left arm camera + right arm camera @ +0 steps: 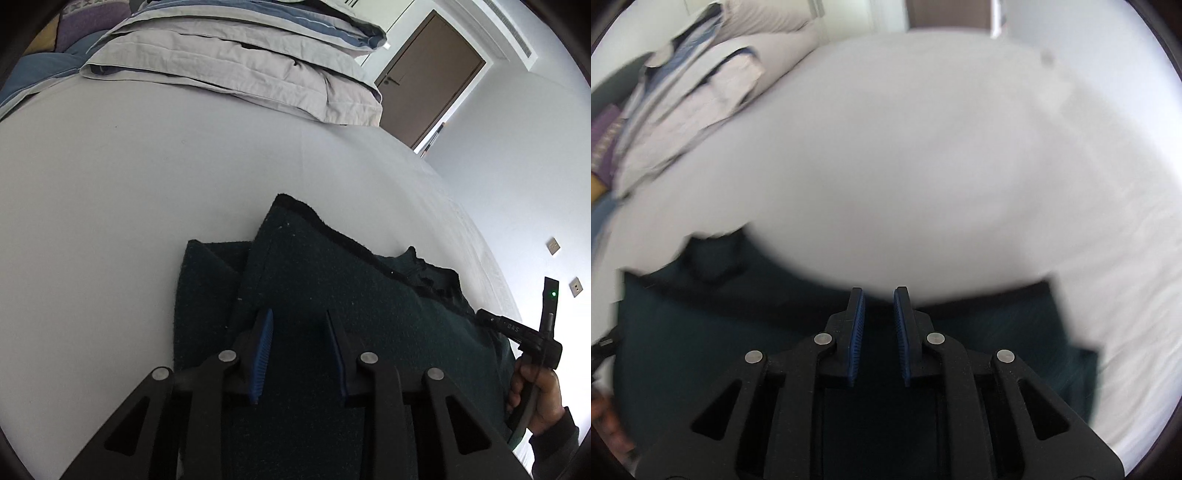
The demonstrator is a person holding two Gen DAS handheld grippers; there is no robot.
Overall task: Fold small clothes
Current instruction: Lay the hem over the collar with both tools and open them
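Dark green knitted garment (pixel 332 295), partly folded, long axis running left-right across white bed (pixel 147 203); both jaws narrowly apart, gripping nothing.

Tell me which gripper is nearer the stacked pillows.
Left. The left gripper hangs over the dark garment's pillow-side end; the pillows lie ahead. The right gripper hovers over its far end.

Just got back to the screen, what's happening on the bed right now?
A person is folding a dark green garment on the white bed, a hand-held gripper in each hand. It lies partly folded, one layer over another. The left gripper is above it with its jaws apart and nothing between them. The right gripper, at the garment's far edge, has a narrow gap and no cloth visibly pinched; that view is blurred. Folded bedding lies further back.
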